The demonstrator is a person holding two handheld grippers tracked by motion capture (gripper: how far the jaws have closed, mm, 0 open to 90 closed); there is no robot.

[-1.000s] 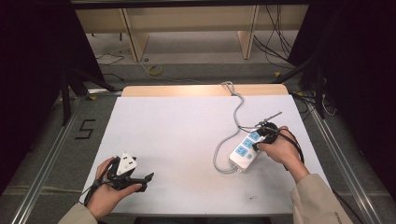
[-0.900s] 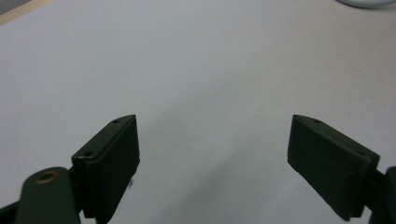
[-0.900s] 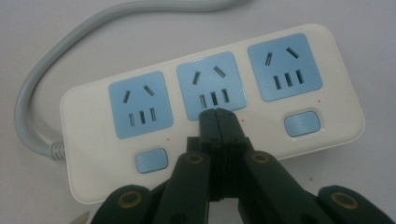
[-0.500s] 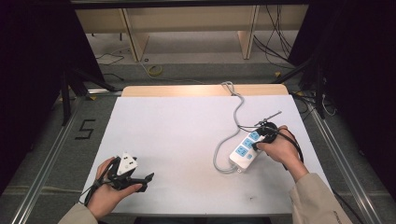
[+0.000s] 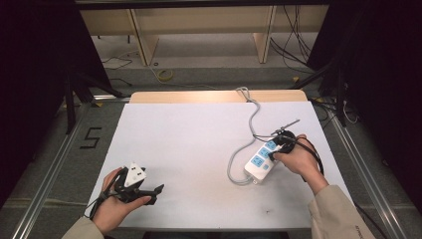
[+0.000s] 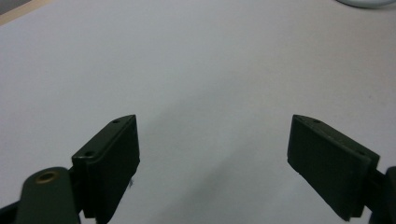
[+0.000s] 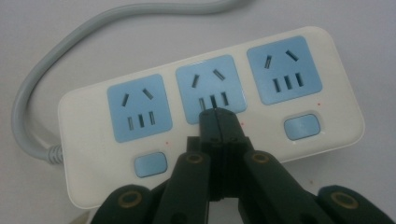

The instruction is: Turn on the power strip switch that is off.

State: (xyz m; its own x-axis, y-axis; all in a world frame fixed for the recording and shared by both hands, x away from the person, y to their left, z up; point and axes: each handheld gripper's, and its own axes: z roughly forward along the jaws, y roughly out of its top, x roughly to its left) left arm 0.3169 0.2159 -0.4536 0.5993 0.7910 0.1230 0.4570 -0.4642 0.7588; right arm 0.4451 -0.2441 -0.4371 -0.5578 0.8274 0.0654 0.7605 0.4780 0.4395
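While your right gripper (image 7: 218, 116) hangs over power strip (image 7: 212, 109), jaws pressed together above middle socket (image 7: 211, 88), your left gripper (image 6: 212, 163), jaws spread, sits well apart from strip on white table (image 5: 199, 139).

Table (image 5: 189, 144) open; power strip (image 5: 259, 163) blocks right.

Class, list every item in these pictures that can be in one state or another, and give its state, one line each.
left gripper: open, jaws wide apart, nothing between them.
right gripper: shut, jaws pressed together, tips over the middle switch spot.
power strip: flat on the table, all three sockets empty.
grey cord: attached to the strip, running off the far table edge.
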